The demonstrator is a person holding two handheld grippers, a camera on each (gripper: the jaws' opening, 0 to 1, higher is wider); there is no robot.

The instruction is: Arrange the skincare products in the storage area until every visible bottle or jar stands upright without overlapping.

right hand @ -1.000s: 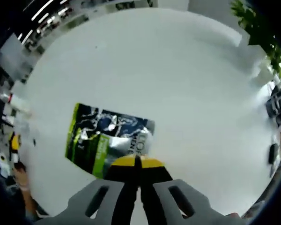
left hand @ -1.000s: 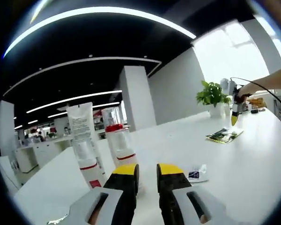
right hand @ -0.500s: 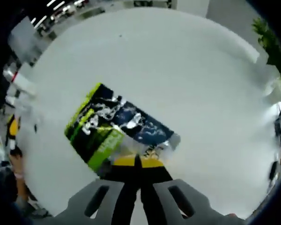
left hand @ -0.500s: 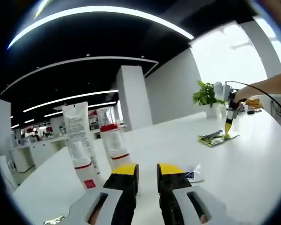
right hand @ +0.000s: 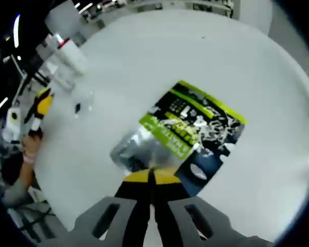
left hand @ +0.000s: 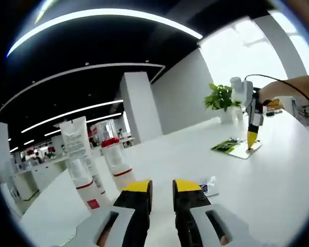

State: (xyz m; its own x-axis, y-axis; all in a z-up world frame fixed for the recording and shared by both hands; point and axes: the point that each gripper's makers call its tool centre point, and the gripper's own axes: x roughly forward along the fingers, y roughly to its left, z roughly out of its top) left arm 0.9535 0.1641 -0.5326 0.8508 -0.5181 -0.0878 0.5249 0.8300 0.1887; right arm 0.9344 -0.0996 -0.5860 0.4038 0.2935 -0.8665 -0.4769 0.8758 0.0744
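In the right gripper view, the right tongs [right hand: 152,177] are seen clenched on the near edge of a flat foil sachet printed in green, dark blue and silver [right hand: 188,136], which lies on the white bench [right hand: 144,62]. Against the picture of half a second ago, the sachet has been swung round: its green band, then at the left of the frame, now sits at centre and upper right, and the silver end points to the lower left. The small print on it cannot be read.

In the left gripper view, the left tongs [left hand: 162,188] are held released, a narrow gap showing between the yellow tips, with nothing grasped. Just beyond them, right of centre, a small clear packet with a dark label [left hand: 208,186] lies flat. At the lower left, a clear bottle with a red cap and red band [left hand: 116,162] and a clear pump bottle topped by a white printed pouch [left hand: 80,164] stand upright, side by side; their bases are cut off by the tongs. Whether the two touch cannot be told.
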